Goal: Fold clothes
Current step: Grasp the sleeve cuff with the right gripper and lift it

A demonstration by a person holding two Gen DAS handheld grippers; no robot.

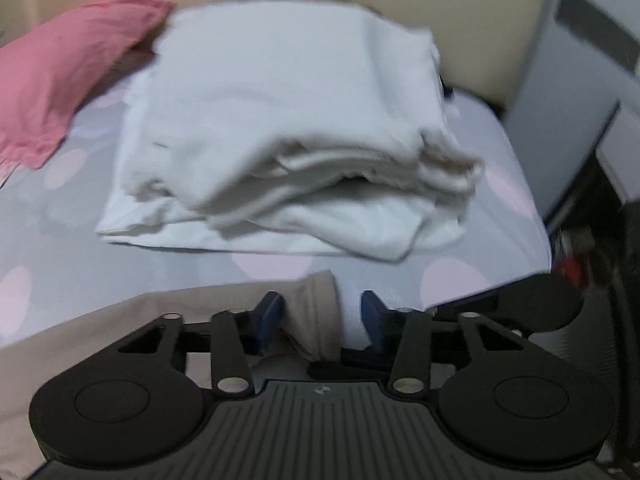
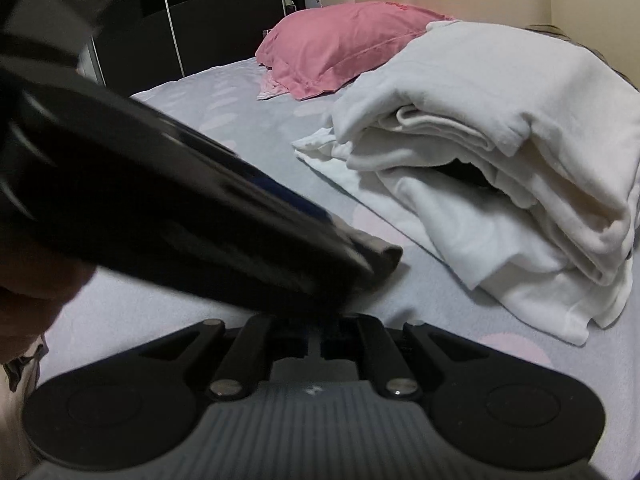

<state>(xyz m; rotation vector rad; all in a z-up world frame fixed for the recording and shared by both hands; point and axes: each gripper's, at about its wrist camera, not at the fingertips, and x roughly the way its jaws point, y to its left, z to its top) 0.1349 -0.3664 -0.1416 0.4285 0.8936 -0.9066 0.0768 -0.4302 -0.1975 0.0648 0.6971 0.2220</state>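
Note:
A beige garment (image 1: 160, 320) lies on the bed under my left gripper (image 1: 322, 312). The left gripper's blue pads stand apart, with a beige corner of the garment between them, near the left pad. In the right wrist view the left gripper's black body (image 2: 180, 208) crosses the frame, with the beige corner (image 2: 380, 258) poking out beyond it. My right gripper (image 2: 314, 342) sits low behind it with its fingers nearly together; nothing shows between them. A folded white stack of cloth (image 1: 288, 140) lies ahead, and shows in the right wrist view (image 2: 500, 152).
A pink pillow (image 2: 344, 44) lies at the head of the bed (image 1: 60, 240), which has a grey sheet with pale pink dots. A beige headboard (image 1: 480, 20) stands behind. A dark wardrobe (image 2: 200, 12) stands at the far side. The bed's right edge (image 1: 532, 216) drops off.

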